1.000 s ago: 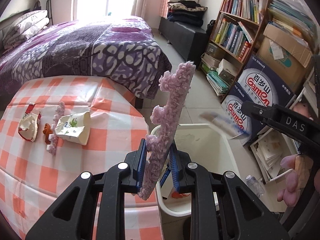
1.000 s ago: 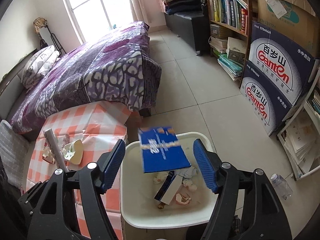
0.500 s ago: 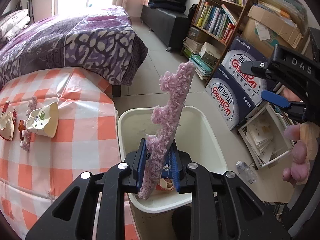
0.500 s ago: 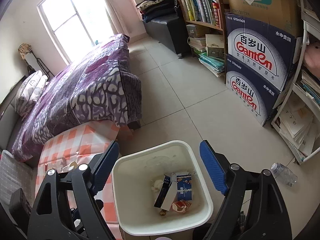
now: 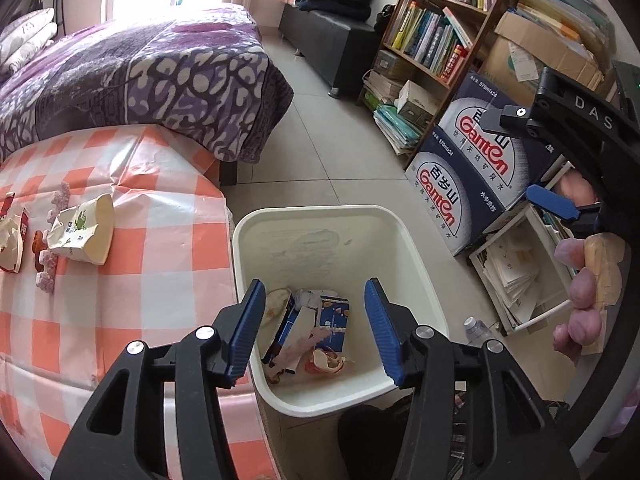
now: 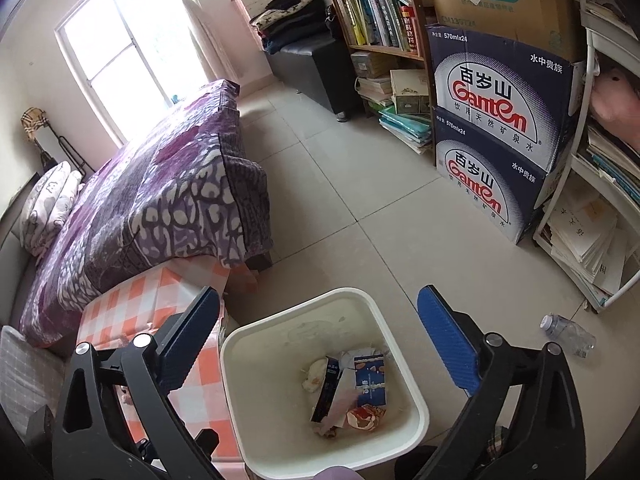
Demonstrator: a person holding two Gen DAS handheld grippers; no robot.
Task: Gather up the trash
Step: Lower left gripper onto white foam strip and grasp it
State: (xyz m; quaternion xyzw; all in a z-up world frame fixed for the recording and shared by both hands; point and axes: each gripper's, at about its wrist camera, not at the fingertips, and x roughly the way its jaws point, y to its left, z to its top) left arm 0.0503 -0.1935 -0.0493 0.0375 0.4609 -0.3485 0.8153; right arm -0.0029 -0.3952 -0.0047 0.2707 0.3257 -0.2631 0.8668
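Trash sits in the bottom of your white bin [image 5: 400,240]: a blue carton [image 5: 334,324], a pink fuzzy strip [image 5: 304,346] and crumpled wrappers, too jumbled to count. Your left gripper [image 5: 314,326] hangs above the bin, jaws spread wide and empty; your right gripper [image 6: 320,334] does the same. The bin's rim stands just beside the edge of the checked table [image 5: 160,272]. One torn paper cup [image 5: 82,234] lies on the table, with bare tiled floor [image 6: 360,200] beyond the bin.
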